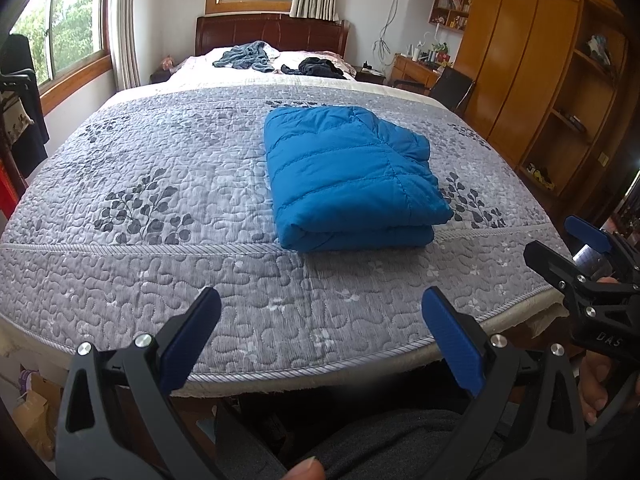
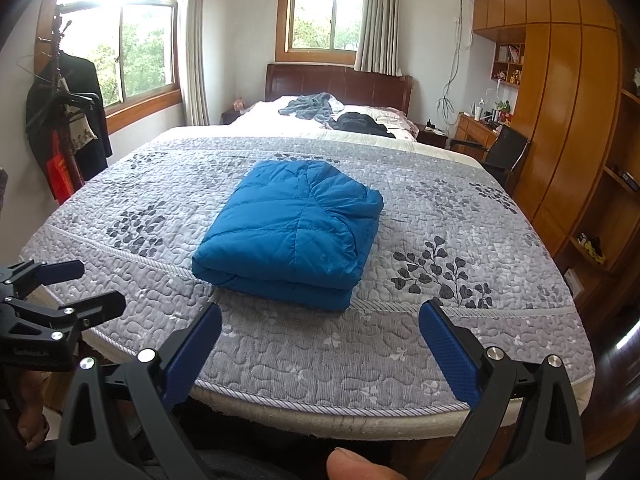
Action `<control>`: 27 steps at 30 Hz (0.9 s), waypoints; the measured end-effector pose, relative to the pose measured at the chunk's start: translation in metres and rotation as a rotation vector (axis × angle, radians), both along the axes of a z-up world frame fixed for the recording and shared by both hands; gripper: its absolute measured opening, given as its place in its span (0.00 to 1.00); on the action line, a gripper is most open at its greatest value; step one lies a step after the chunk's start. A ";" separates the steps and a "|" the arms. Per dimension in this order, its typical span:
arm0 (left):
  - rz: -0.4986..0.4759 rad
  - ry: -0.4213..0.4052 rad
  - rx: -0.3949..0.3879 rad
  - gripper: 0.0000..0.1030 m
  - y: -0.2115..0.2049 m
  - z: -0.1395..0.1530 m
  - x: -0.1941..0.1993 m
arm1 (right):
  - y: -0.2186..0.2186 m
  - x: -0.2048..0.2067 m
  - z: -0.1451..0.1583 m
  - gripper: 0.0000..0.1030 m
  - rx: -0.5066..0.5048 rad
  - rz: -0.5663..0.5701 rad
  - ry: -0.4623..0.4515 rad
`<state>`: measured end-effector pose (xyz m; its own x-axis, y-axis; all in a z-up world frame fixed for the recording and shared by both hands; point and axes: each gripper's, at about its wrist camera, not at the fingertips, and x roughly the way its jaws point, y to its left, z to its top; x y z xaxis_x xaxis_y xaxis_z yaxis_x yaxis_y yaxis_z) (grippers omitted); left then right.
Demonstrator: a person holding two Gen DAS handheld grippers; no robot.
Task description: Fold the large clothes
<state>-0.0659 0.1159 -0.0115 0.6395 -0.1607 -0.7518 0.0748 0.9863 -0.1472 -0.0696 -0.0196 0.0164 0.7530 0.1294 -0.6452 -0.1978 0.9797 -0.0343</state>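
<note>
Your left claw (image 1: 320,332) is spread wide and grips nothing, held over the near edge of the bed (image 1: 160,208). Your right claw (image 2: 320,344) is just as wide apart, also empty, touching nothing. The blue jacket (image 2: 288,232) lies folded into a thick bundle on the grey quilt, well apart from both claws.

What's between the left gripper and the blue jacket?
Nothing but bare grey quilt. In the left wrist view, the open left gripper hangs at the bed's near edge, and the folded blue jacket lies further in with only patterned cover between.
</note>
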 end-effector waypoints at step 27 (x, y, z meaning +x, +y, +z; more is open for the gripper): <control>0.049 0.074 0.008 0.97 0.010 -0.019 0.041 | 0.000 0.048 -0.020 0.96 0.017 0.014 0.085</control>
<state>-0.0249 0.1257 -0.0307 0.5888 -0.1243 -0.7986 0.0160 0.9897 -0.1423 -0.0219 -0.0193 -0.0032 0.6935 0.1514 -0.7043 -0.2130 0.9770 0.0003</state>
